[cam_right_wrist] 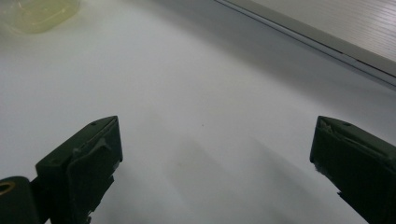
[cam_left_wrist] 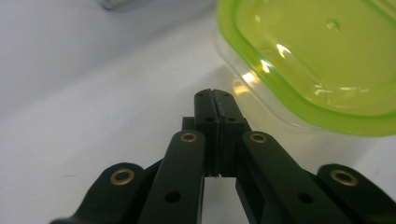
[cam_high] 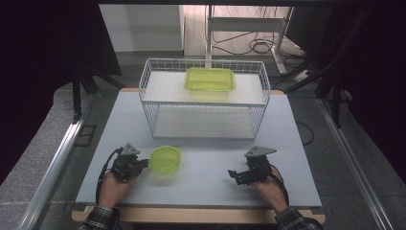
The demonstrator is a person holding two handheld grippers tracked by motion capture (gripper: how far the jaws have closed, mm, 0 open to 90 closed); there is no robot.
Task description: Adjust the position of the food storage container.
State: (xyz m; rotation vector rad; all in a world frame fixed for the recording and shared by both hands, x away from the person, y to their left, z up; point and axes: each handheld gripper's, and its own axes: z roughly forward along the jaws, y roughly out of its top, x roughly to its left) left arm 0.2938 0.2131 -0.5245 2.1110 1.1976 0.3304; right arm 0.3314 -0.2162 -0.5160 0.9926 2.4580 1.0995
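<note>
A small clear container with a yellow-green lid (cam_high: 165,159) sits on the white table (cam_high: 206,182) at the front left. My left gripper (cam_high: 142,164) lies just left of it, shut with nothing between its jaws. In the left gripper view the closed tips (cam_left_wrist: 215,100) point at the container's (cam_left_wrist: 322,60) near corner, a short gap away. My right gripper (cam_high: 233,175) rests at the front right, open and empty; its fingers (cam_right_wrist: 95,154) stand wide apart over bare table. A larger green-lidded container (cam_high: 209,79) sits on the top shelf of the white wire rack (cam_high: 205,98).
The wire rack stands across the back middle of the table, its lower shelf bare. A person's hands and plaid sleeves (cam_high: 100,218) come in from the front edge. Dark stands and cables lie on the floor behind the table.
</note>
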